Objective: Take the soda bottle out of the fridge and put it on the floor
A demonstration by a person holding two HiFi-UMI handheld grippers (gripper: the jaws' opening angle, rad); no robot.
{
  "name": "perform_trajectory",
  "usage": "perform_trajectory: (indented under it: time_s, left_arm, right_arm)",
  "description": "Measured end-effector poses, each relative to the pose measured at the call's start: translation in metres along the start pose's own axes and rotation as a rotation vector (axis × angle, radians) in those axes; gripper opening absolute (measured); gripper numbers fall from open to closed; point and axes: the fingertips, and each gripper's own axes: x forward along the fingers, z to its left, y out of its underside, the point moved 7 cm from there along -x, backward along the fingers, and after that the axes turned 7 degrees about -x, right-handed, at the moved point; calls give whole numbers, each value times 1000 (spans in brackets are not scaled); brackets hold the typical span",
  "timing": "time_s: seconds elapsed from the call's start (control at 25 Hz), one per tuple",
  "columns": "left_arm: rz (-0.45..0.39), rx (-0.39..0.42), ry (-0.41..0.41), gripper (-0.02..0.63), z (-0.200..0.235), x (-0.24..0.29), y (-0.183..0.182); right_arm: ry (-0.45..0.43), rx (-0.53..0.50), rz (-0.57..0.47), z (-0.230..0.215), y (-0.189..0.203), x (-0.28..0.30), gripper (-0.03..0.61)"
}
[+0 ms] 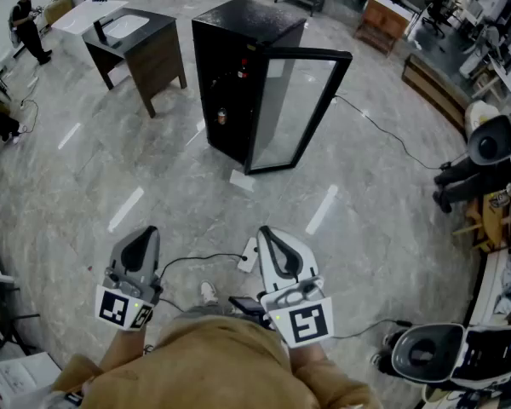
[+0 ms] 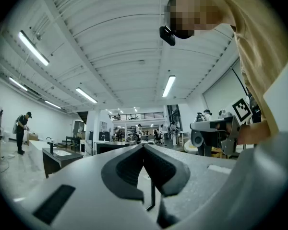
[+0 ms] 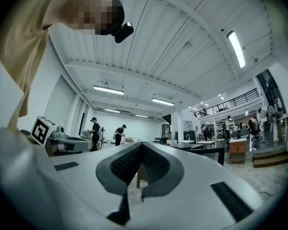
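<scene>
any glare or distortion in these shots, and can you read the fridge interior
Head view: overhead lights leave white streaks on the glossy floor; the fridge interior is dark, its contents too small to tell; straight edges bow outward. Left gripper view: strong fisheye, black corners, the ceiling light blown out. Right gripper view: same fisheye, the light strip glaring, roof beams curved.

Black fridge [image 1: 238, 41], glass door [image 1: 295, 109] open, small bottle [image 1: 222, 116] inside
</scene>
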Motion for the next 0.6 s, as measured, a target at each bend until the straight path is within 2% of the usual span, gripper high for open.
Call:
perform_trajectory:
  time_s: [0.2, 0.36, 0.6]
  left_arm:
    - [0, 5, -3, 2, 4, 3, 1]
    - [-7, -18, -19, 2, 4, 6, 2]
    - [-6, -2, -29, 2, -2, 12, 7]
  right_arm:
    - [23, -4, 6, 2, 2, 11, 0]
    - [5, -8, 10, 4, 2, 17, 1]
    - [-8, -10, 16, -3, 9, 16, 2]
